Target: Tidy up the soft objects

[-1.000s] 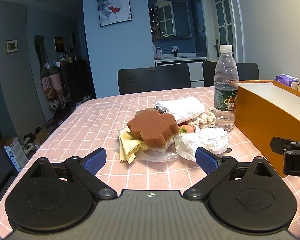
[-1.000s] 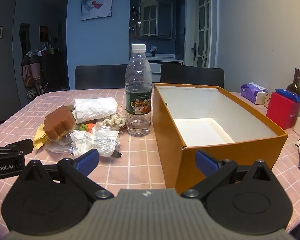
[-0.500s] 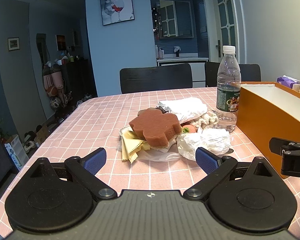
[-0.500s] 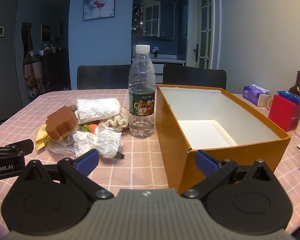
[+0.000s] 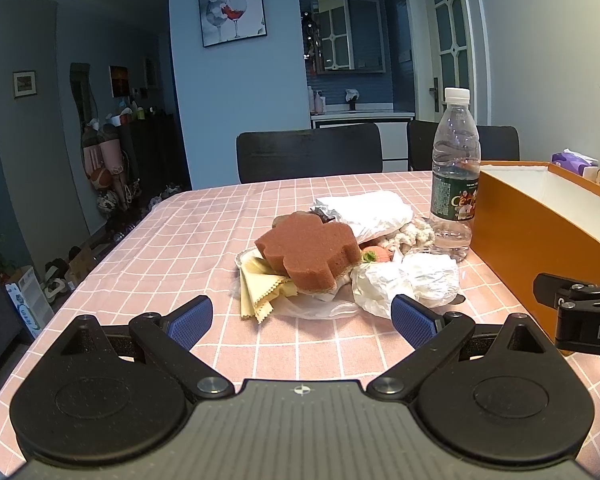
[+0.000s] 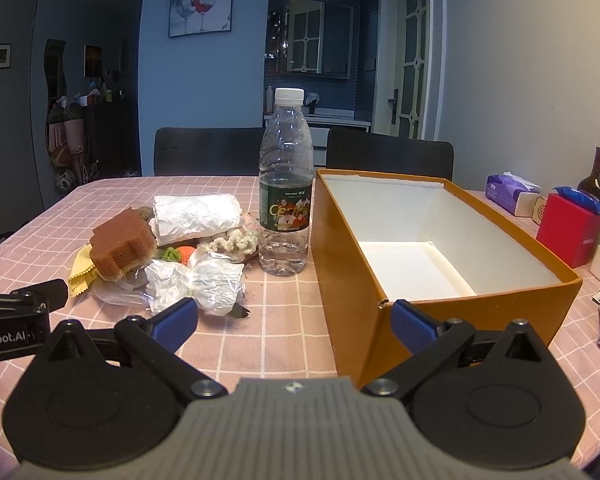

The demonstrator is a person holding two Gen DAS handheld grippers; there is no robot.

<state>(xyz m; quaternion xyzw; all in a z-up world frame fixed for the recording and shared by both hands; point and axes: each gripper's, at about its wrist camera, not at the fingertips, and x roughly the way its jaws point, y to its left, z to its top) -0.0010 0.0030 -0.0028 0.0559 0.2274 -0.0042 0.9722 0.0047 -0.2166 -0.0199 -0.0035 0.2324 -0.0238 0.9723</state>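
A pile of soft things lies mid-table: a brown flower-shaped sponge [image 5: 310, 250] [image 6: 122, 245] on yellow cloths [image 5: 260, 286], a white rolled bundle [image 5: 370, 210] [image 6: 198, 216], a crumpled white plastic bag [image 5: 406, 282] [image 6: 198, 282], a knitted cream piece [image 6: 236, 240] and a small orange-green knit [image 6: 180, 253]. An open orange box [image 6: 428, 248] [image 5: 540, 224], empty inside, stands to the right. My left gripper [image 5: 302, 322] is open and empty, just short of the pile. My right gripper [image 6: 294, 324] is open and empty, before the box's near left corner.
A clear water bottle [image 6: 286, 192] [image 5: 454, 176] stands between pile and box. Right of the box are a purple tissue pack [image 6: 508, 192], a red box [image 6: 570, 232] and a dark bottle [image 6: 594, 178]. Black chairs [image 5: 310, 152] line the table's far edge.
Both views have shifted slightly; the pile and box sit a little further right in the frames. Both grippers stay open. No object has moved.
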